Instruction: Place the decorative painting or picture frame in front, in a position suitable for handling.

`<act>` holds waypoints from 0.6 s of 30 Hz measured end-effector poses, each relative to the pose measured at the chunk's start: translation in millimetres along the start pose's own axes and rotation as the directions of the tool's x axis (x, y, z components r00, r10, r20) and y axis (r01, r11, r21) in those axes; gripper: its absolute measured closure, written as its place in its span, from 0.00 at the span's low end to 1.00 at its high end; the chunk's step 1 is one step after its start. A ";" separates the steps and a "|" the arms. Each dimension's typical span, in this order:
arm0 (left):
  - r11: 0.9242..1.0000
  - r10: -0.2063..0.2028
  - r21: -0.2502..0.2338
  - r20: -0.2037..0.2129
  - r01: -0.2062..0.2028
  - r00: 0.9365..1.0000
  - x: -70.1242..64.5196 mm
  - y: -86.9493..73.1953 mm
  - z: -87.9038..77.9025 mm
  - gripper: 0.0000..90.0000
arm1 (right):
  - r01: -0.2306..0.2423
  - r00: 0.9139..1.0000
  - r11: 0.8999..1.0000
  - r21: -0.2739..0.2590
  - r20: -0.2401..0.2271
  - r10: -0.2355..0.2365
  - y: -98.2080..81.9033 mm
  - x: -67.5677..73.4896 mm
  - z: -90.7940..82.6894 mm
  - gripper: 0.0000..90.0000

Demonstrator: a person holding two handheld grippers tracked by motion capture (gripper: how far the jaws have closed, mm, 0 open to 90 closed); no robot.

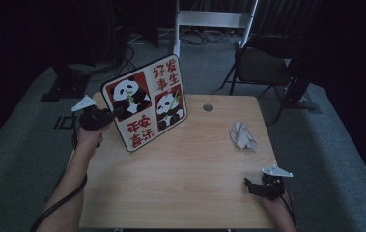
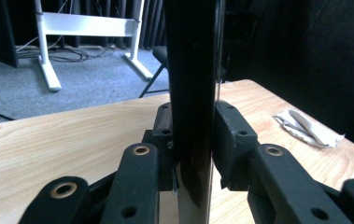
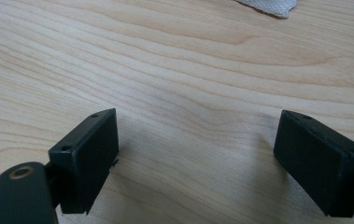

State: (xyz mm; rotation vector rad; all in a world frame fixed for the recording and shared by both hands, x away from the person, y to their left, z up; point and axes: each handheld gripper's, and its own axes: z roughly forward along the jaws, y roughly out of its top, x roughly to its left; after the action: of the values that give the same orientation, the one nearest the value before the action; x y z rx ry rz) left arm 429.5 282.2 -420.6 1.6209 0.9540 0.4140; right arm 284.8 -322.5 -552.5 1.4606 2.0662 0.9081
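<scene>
A picture board (image 1: pixel 147 106) with two pandas and red characters stands tilted at the back left of the wooden table (image 1: pixel 180 174). My left gripper (image 1: pixel 115 113) is at its left edge. In the left gripper view the board's dark edge (image 2: pixel 193 93) runs upright between the jaws, and both pads press on it; my left gripper (image 2: pixel 193 135) is shut on it. Near the front right corner my right gripper (image 1: pixel 250 186) rests low over the table. It stands open (image 3: pixel 198 154) with only bare wood between its pads.
A crumpled white cloth (image 1: pixel 242 135) lies on the table's right side, also seen as the cloth (image 2: pixel 305 128) beyond the board. A round cable hole (image 1: pixel 208 107) sits near the far edge. Behind the table stand a dark folding chair (image 1: pixel 262 65) and a white frame (image 1: pixel 214 19).
</scene>
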 end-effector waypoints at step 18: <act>1.000 0.021 -0.002 -0.106 -0.021 0.994 -54.0 -11.0 0.7 0.87 | 0.003 1.000 1.000 -0.002 -0.001 -0.003 -0.2 0.2 -0.2 0.16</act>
State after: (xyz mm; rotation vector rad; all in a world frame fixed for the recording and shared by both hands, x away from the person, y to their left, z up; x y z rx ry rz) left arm 393.3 240.7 -419.1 1.6201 1.0163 0.5200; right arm 284.4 -322.4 -552.4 1.4559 2.0674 0.9098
